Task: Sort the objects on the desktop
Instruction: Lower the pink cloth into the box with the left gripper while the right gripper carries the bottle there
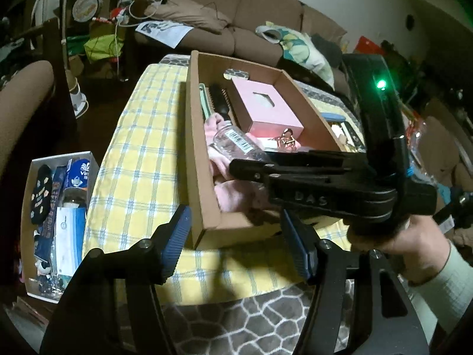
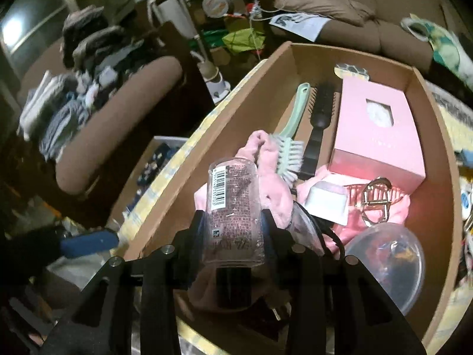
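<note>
A brown cardboard box (image 1: 196, 159) stands on the yellow checked tablecloth (image 1: 139, 159). It holds a pink box (image 2: 378, 130), a green brush (image 2: 291, 148), a black hairbrush (image 2: 320, 112), pink cloth (image 2: 275, 189), a gold clip (image 2: 375, 195) and a clear dome lid (image 2: 387, 260). My right gripper (image 2: 233, 222) is shut on a clear bottle (image 2: 233, 207) with a barcode label and a black cap, held over the box; it also shows in the left wrist view (image 1: 233, 140). My left gripper (image 1: 236, 236) is open and empty at the box's near end.
A white box (image 1: 59, 213) of packets and a sock sits on the floor left of the table. A brown sofa (image 1: 251, 23) with cushions stands behind. A brown armchair (image 2: 112, 124) piled with clothes is at the left. A patterned rug (image 1: 236, 322) lies below.
</note>
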A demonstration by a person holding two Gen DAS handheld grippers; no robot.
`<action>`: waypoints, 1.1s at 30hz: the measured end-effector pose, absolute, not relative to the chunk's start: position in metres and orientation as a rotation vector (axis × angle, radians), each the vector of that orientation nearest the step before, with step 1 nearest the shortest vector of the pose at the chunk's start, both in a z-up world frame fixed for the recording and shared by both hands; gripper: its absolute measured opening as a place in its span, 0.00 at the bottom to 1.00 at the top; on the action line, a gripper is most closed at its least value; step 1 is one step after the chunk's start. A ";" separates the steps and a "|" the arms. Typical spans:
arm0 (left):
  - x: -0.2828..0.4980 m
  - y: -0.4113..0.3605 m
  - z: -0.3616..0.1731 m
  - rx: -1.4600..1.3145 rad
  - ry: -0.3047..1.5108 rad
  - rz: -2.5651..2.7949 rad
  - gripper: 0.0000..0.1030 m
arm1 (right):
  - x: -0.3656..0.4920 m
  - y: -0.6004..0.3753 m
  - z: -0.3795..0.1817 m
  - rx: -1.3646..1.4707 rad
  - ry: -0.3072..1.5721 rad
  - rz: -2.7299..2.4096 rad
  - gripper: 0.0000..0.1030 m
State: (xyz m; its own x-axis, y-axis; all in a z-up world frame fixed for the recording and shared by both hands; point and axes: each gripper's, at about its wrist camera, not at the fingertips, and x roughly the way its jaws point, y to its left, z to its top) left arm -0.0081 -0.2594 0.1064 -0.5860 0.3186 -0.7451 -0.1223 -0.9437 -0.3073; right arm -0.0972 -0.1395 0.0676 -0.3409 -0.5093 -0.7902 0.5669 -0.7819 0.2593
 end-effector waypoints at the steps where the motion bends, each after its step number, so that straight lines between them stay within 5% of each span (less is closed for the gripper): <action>1: -0.005 -0.261 0.108 -1.267 -0.340 2.574 0.58 | -0.096 -0.137 0.069 1.240 0.079 -2.137 0.38; 4: 0.001 -0.266 0.112 -1.254 -0.372 2.576 0.58 | -0.093 -0.122 0.079 1.231 -0.028 -2.143 0.52; 11: 0.008 -0.270 0.117 -1.245 -0.386 2.592 0.58 | -0.093 -0.105 0.091 1.204 -0.123 -2.207 0.53; 17: 0.012 -0.268 0.120 -1.226 -0.368 2.601 0.58 | -0.079 -0.138 0.096 1.108 0.128 -2.279 0.52; 19: 0.012 -0.270 0.119 -1.228 -0.377 2.597 0.58 | -0.077 -0.150 0.090 1.103 0.222 -2.273 0.35; 24: 0.011 -0.274 0.117 -1.234 -0.395 2.596 0.58 | -0.078 -0.164 0.082 1.098 0.380 -2.282 0.34; 27: 0.009 -0.274 0.119 -1.227 -0.413 2.593 0.58 | -0.091 -0.149 0.084 1.176 0.201 -2.256 0.34; 33: 0.001 -0.267 0.128 -1.190 -0.450 2.568 0.58 | -0.124 -0.062 0.073 1.343 -0.547 -2.138 0.33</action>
